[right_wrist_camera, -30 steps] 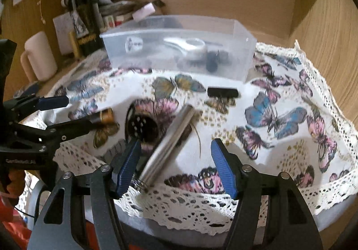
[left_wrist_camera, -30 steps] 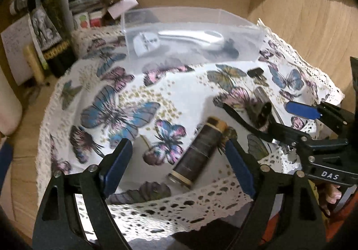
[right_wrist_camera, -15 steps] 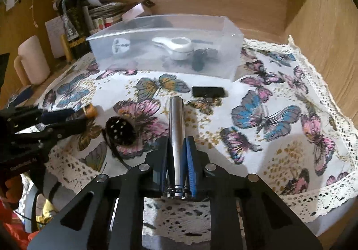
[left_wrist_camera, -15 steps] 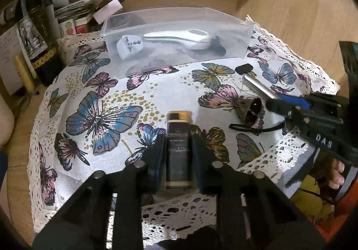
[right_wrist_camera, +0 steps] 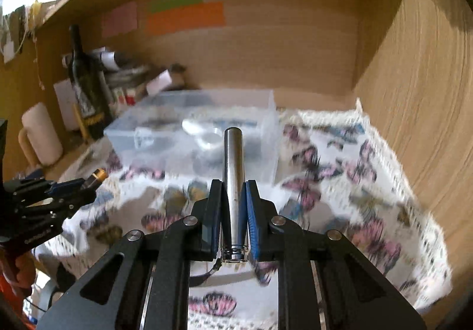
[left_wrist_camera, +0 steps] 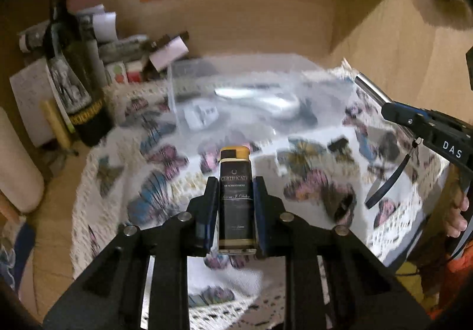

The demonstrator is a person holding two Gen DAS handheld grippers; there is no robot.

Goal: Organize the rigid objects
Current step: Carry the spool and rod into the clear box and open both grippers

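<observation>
Left gripper [left_wrist_camera: 235,205]: clamped on dark labelled tube [left_wrist_camera: 235,197] with gold cap, held above butterfly cloth [left_wrist_camera: 153,205]. Right gripper [right_wrist_camera: 233,211]: clamped on metal cylinder [right_wrist_camera: 233,182], raised before clear plastic bin [right_wrist_camera: 165,134]. Wine bottle [right_wrist_camera: 84,87] stands left of bin.

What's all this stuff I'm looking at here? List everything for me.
Dark tube: one, black with gold cap, clamped in left hand-held gripper.
Metal tube: one, silver, clamped in right hand-held gripper.
Plastic bin: one, clear, back of cloth, items inside.
Tablecloth: one, white, butterflies.
Wine bottle: one, dark, back left.
Mug: one, cream, left.
Sticky notes: several; orange, green, pink; back wall.
Left hand-held gripper: black, shut.
Right hand-held gripper: black, shut.
</observation>
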